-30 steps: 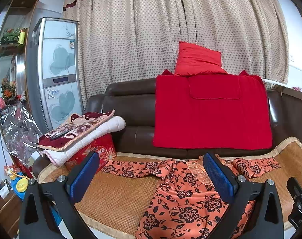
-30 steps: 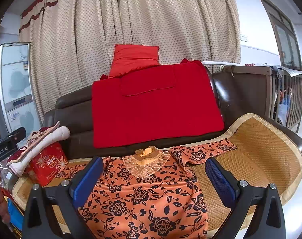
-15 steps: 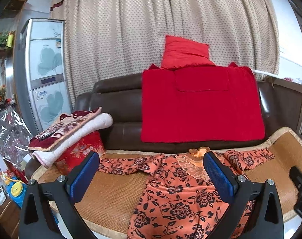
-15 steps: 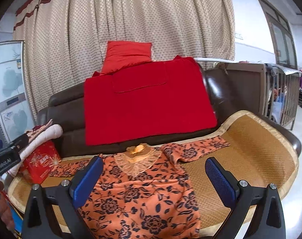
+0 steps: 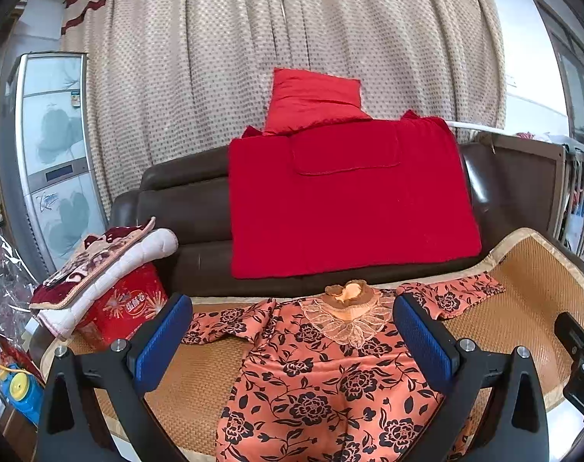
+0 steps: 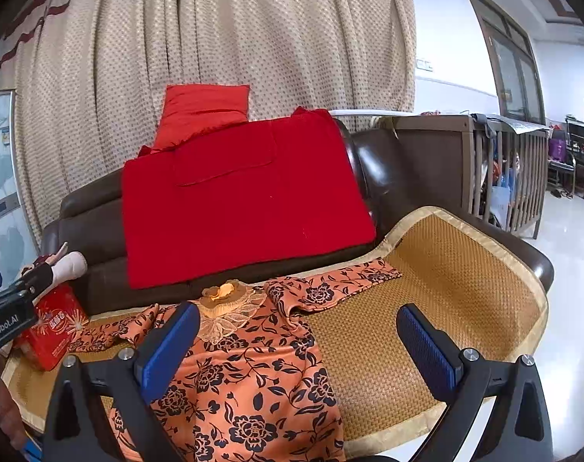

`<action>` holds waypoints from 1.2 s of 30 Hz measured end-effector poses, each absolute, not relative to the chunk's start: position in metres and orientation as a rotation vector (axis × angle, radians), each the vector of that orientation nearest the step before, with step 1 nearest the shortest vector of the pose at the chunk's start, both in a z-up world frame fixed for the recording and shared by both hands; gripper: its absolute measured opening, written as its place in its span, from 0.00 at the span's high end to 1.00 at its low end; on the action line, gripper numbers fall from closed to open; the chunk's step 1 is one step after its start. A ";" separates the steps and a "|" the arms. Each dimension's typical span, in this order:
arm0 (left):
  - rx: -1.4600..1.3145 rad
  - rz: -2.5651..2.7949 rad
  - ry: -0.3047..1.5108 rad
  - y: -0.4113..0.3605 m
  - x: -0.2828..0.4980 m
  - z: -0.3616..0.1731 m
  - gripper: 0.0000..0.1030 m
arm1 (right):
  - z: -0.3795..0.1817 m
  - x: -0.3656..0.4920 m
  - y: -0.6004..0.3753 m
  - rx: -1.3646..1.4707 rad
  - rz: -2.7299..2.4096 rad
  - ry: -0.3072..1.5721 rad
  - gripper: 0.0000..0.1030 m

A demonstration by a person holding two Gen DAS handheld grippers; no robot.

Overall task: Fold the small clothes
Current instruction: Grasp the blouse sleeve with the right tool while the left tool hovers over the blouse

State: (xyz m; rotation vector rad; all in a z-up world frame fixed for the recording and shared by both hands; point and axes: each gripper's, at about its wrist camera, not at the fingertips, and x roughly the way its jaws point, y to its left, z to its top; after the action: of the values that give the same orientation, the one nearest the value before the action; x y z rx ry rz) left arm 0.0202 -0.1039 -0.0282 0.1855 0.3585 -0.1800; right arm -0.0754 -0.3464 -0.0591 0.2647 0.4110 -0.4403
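An orange, black-flowered satin top with a lace collar [image 5: 330, 369] lies spread flat on the woven sofa mat [image 6: 427, 269]. Both the left gripper [image 5: 292, 338] and right gripper [image 6: 296, 346] hover with fingers wide apart, empty. It looks light, limp and slippery; a sleeve end seems the best hold.

Right gripper [image 6: 296, 340] (jaws wide) hovers over floral dress [image 6: 245, 377].

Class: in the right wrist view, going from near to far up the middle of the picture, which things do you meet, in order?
Orange floral garment with black flowers → lace collar → flat red blanket draped on the brown sofa back → red cushion → beige dotted curtain.
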 end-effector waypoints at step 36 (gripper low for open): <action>0.221 -0.116 0.636 -0.153 0.307 -0.252 0.00 | -0.321 0.128 -0.740 1.283 -0.560 0.375 0.30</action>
State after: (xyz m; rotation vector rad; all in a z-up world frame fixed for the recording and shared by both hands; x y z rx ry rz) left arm 0.3069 -0.1527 -0.2521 0.2213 0.6362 -0.1160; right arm 0.1282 -0.7404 -0.3213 1.2833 0.3749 -0.5604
